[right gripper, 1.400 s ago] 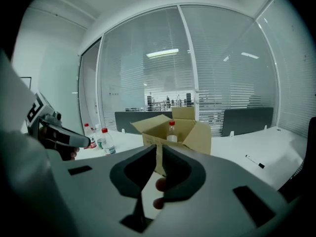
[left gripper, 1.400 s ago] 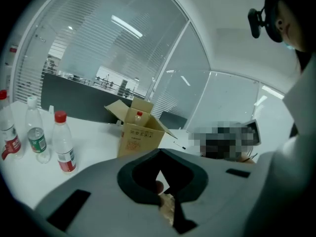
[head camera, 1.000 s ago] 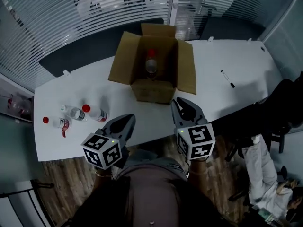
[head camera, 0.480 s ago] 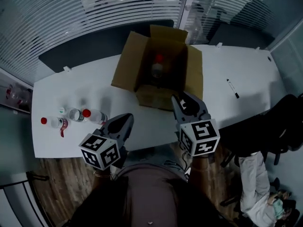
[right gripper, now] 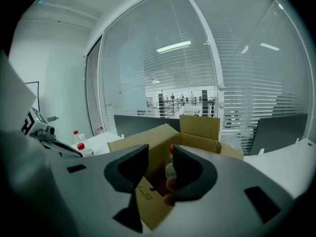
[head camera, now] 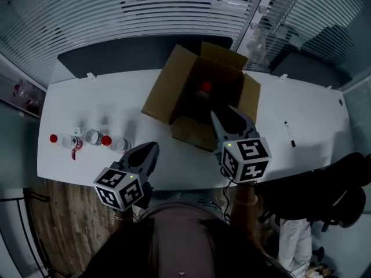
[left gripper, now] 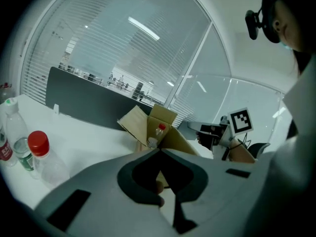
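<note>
An open cardboard box (head camera: 174,97) stands on the white table (head camera: 87,109), and a red-capped bottle (head camera: 205,88) is upright inside it. My right gripper (head camera: 231,114) hovers at the box's near edge, open, with nothing between its jaws. In the right gripper view the box (right gripper: 148,139) fills the gap between the parted jaws (right gripper: 160,156). My left gripper (head camera: 151,147) is shut and empty over the table's front. It is right of three bottles (head camera: 87,139). In the left gripper view (left gripper: 159,151) a red-capped bottle (left gripper: 43,156) is close on the left.
A black pen (head camera: 288,134) lies on the table to the right of the box. A dark partition (head camera: 116,48) runs along the table's far edge, with glass walls and blinds behind. A dark office chair (head camera: 348,184) stands at the right. Wood floor lies below the table's front edge.
My right gripper has moved forward to the box and its jaws have parted. The left gripper now sits nearer the bottles. The whole view has shifted toward the table.
</note>
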Tool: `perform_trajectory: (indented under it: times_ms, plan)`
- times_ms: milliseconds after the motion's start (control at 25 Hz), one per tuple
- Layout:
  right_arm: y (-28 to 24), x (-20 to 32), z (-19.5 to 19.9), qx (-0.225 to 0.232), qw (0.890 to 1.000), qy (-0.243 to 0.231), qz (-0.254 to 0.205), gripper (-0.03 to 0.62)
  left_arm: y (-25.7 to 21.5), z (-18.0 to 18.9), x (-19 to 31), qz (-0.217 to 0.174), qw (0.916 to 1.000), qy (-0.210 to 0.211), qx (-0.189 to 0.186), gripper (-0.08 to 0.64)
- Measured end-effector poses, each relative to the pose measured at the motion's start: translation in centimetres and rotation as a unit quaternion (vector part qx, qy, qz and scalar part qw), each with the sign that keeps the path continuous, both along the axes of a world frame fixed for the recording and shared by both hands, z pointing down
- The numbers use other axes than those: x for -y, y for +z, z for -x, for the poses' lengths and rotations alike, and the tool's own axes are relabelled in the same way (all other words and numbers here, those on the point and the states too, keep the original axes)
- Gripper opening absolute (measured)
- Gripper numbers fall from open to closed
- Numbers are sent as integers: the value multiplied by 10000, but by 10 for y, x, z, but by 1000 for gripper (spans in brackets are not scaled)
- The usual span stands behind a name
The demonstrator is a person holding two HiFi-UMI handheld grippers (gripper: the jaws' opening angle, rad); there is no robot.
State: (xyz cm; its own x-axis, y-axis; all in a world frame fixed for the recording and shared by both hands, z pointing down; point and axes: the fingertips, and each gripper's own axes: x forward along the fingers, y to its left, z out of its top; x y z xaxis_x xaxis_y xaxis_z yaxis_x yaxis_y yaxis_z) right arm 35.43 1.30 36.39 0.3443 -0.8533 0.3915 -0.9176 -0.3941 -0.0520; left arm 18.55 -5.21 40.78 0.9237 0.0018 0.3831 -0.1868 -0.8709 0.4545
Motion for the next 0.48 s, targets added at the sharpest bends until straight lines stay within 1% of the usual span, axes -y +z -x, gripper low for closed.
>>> perform_trajectory:
  times_ms: [280, 480]
  plan:
    - [22, 28, -22, 250, 9991, -268, 223, 154, 14, -2, 12, 130, 9987, -467, 146, 6]
    - [40, 42, -46, 419, 9979, -173, 462, 164, 22, -7, 18, 172, 9971, -688, 259, 5]
